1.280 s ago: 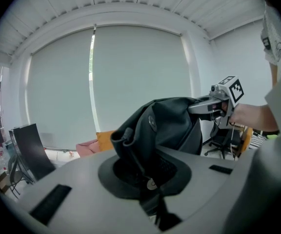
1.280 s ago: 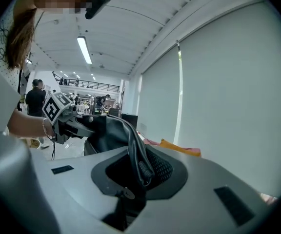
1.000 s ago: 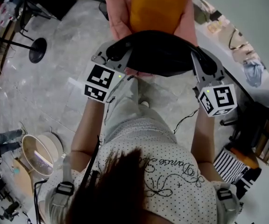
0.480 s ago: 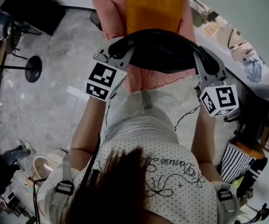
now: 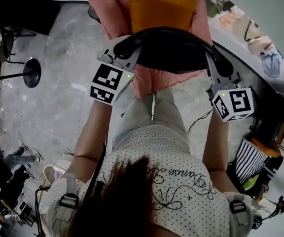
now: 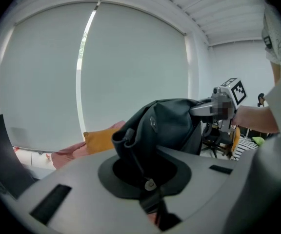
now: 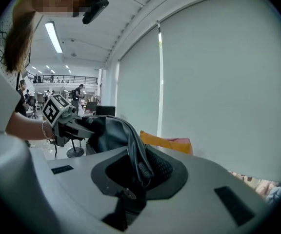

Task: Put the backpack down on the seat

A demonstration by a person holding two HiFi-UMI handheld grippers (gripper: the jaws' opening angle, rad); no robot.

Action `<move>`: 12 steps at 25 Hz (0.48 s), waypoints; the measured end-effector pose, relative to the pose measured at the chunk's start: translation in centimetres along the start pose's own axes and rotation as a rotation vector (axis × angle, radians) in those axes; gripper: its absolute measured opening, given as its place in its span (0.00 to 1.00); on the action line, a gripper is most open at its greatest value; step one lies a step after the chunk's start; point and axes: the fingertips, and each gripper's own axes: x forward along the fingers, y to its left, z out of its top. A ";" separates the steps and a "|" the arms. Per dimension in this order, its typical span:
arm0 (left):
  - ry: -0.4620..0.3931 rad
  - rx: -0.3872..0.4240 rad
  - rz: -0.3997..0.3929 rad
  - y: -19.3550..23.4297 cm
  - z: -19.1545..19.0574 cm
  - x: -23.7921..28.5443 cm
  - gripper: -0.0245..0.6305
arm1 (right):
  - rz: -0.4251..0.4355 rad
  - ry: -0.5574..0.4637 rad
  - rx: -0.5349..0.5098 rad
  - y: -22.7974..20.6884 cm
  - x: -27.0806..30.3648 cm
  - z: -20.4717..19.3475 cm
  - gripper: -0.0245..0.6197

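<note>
head view looks steeply down; both gripper views face the backpack (image 5: 174, 53) closely from opposite sides.

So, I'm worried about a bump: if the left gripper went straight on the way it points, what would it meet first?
Apart from the black leather-look backpack that the left gripper is shut on, probably the orange cushion on the pink padded seat, though depth is hard to judge.
</note>
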 end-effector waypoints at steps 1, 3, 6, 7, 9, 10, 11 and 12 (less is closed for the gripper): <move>0.010 -0.010 0.001 0.2 -0.5 0.7 0.08 | 0.005 0.009 0.006 -0.4 0.6 -0.6 0.13; 0.031 -0.033 0.005 0.5 -1.6 2.4 0.08 | 0.016 0.033 0.017 -1.6 1.9 -2.1 0.13; 0.064 -0.069 0.002 0.6 -3.6 5.2 0.08 | 0.031 0.072 0.031 -3.5 3.6 -4.9 0.13; 0.076 -0.080 -0.003 0.5 -4.4 6.0 0.08 | 0.038 0.086 0.040 -4.0 4.2 -6.0 0.14; 0.106 -0.103 -0.011 0.3 -6.3 7.7 0.08 | 0.058 0.120 0.058 -4.8 5.2 -8.2 0.14; 0.123 -0.116 -0.013 0.1 -7.3 8.5 0.08 | 0.070 0.139 0.065 -5.2 5.7 -9.4 0.14; 0.140 -0.130 -0.015 0.0 -8.3 9.4 0.08 | 0.083 0.159 0.069 -5.7 6.3 -10.6 0.14; 0.156 -0.142 -0.017 -0.1 -9.3 10.3 0.08 | 0.095 0.179 0.071 -6.1 6.9 -11.8 0.14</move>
